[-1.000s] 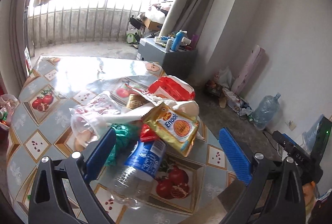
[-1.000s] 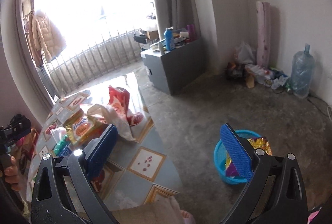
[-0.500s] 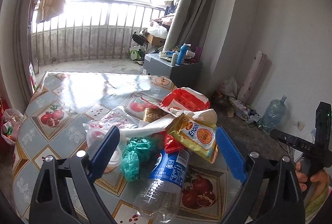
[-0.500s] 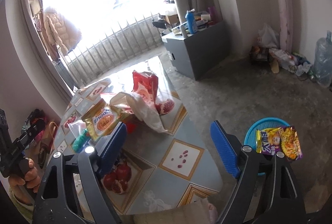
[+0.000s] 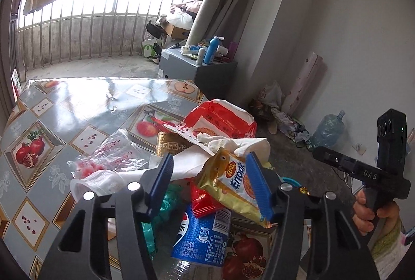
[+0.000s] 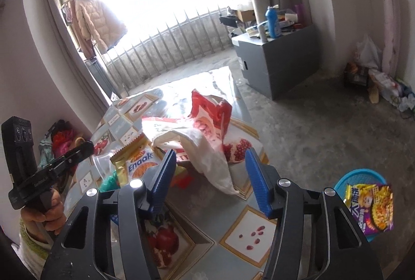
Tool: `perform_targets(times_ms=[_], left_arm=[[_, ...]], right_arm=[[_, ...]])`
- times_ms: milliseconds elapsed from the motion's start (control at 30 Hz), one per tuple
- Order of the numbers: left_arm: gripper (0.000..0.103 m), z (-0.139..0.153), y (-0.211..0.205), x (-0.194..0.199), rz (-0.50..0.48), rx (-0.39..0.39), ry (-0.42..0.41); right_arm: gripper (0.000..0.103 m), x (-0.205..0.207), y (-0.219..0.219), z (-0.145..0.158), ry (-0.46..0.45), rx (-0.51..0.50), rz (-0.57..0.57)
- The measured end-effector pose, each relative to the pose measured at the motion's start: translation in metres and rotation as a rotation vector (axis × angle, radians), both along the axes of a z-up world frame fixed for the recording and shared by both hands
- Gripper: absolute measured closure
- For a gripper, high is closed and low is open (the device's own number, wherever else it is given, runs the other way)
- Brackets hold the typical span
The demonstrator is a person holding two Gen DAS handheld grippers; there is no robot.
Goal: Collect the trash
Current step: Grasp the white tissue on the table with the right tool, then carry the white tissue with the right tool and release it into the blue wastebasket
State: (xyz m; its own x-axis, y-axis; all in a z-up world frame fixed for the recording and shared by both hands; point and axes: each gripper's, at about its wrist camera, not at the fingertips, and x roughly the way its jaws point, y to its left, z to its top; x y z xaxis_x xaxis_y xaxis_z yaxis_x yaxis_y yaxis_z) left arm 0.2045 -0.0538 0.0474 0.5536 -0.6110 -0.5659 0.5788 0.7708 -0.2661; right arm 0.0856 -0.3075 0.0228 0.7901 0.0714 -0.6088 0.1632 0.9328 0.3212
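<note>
Left hand-held gripper [image 5: 207,184]: jaws closing around yellow snack packet [image 5: 233,186], pads not yet pressing. Right hand-held gripper [image 6: 208,180]: closing, nothing gripped; white wrapper [image 6: 207,150] just beyond. Packet atop trash pile, lower centre, on worktop [image 5: 77,109]; left nearer.

Your tabletop [image 5: 77,98]: glossy printed oilcloth. Your snack packet [image 5: 233,184]: shiny yellow foil. Your bottle [image 5: 202,241]: clear crinkled plastic. Your floor [image 6: 324,129]: rough matt concrete.

Grey tabletop [image 5: 77,98] showing pomegranate tiles; yellow Enaak packet [image 5: 233,186], blue-labelled bottle [image 5: 202,241], red-white bag [image 5: 223,121], blue basket [image 6: 363,176]
</note>
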Motion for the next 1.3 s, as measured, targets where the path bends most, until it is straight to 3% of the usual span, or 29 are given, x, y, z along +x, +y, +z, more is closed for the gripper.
perform_targets(times_ms=[167, 400, 767, 967, 1300], left_arm=[[0.057, -0.015, -0.012, 0.016, -0.024, 0.057, 0.04], [0.067, -0.029, -0.013, 0.029, -0.052, 0.073, 0.097], [0.09, -0.041, -0.012, 0.04, -0.052, 0.077, 0.144], [0.1, -0.036, -0.005, 0.039, -0.035, 0.044, 0.135], [0.103, 0.002, 0.008, 0.018, -0.063, -0.081, 0.03]], right_arm=[[0.056, 0.029, 0.003, -0.007, 0.016, 0.016, 0.089], [0.063, 0.058, 0.006, -0.025, 0.066, 0.067, 0.186], [0.093, 0.069, 0.011, -0.032, 0.12, 0.052, 0.222], [0.101, 0.066, 0.012, -0.026, 0.096, 0.047, 0.21], [0.102, 0.047, 0.004, 0.007, -0.022, 0.05, 0.17]])
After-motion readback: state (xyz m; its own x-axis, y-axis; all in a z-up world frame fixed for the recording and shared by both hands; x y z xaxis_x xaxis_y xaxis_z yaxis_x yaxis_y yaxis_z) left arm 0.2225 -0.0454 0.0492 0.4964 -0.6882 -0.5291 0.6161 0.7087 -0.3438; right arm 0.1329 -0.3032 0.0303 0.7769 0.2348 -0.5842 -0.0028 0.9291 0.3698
